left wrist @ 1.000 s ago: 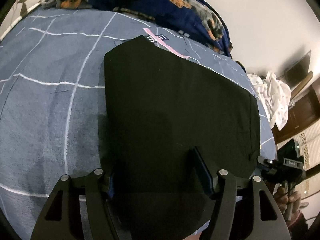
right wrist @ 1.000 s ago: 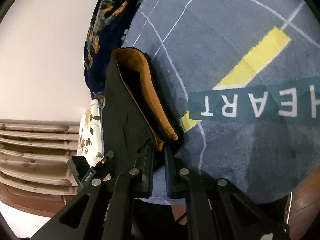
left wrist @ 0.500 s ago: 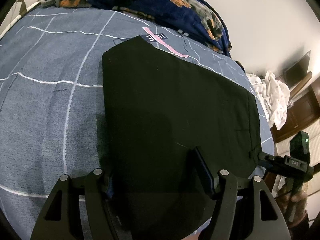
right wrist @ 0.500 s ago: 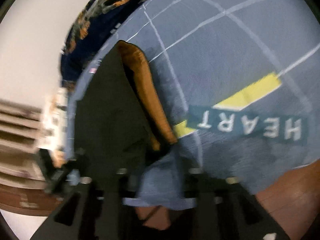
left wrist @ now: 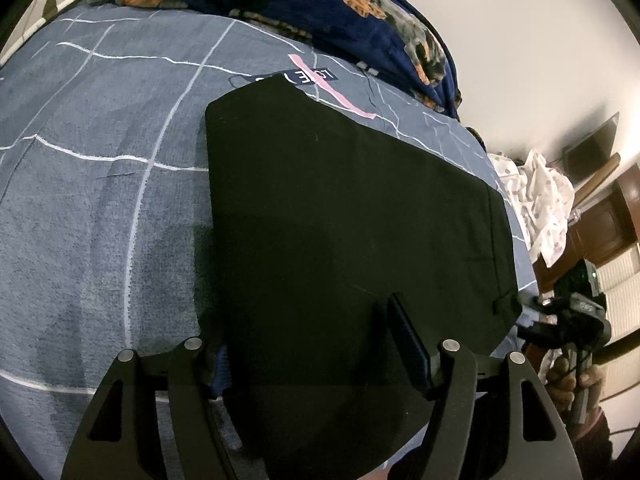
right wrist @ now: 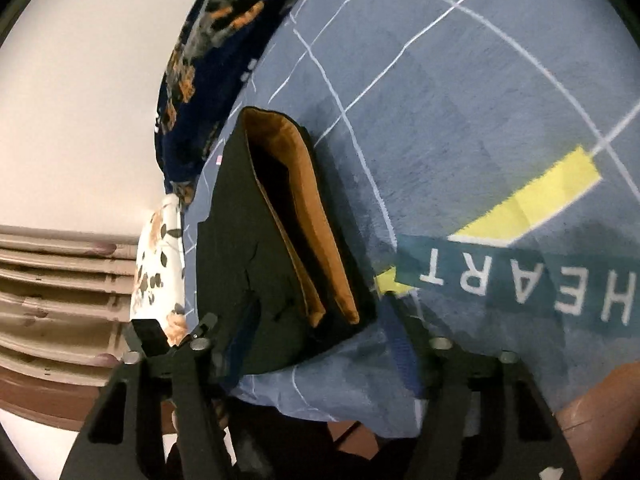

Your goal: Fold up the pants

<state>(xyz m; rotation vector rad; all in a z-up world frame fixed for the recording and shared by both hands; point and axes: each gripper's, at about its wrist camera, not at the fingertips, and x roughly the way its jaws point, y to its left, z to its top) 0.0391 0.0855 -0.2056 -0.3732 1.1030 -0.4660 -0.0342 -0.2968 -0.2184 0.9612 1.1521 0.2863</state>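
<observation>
The black pants point(left wrist: 340, 220) lie folded into a flat rectangle on the blue bedspread point(left wrist: 100, 200). My left gripper point(left wrist: 312, 332) is open, its fingers spread over the near edge of the pants, holding nothing. In the right wrist view the folded pants point(right wrist: 256, 264) show their waist end, with an orange lining point(right wrist: 308, 216) between the layers. My right gripper point(right wrist: 320, 340) is open at the bed's edge, just short of that end, holding nothing. It also shows in the left wrist view point(left wrist: 568, 320) past the right end of the pants.
A dark blue floral blanket point(left wrist: 320, 4) is bunched along the far side of the bed. White patterned cloth point(left wrist: 540, 196) lies beyond the bed at right, near wooden furniture point(left wrist: 600, 224). The bedspread carries a teal "HEART" band point(right wrist: 520, 280) and a yellow stripe point(right wrist: 532, 200).
My right gripper has opened, let go of the waist end of the pants and drawn back a little. My left gripper has stayed open over the pants.
</observation>
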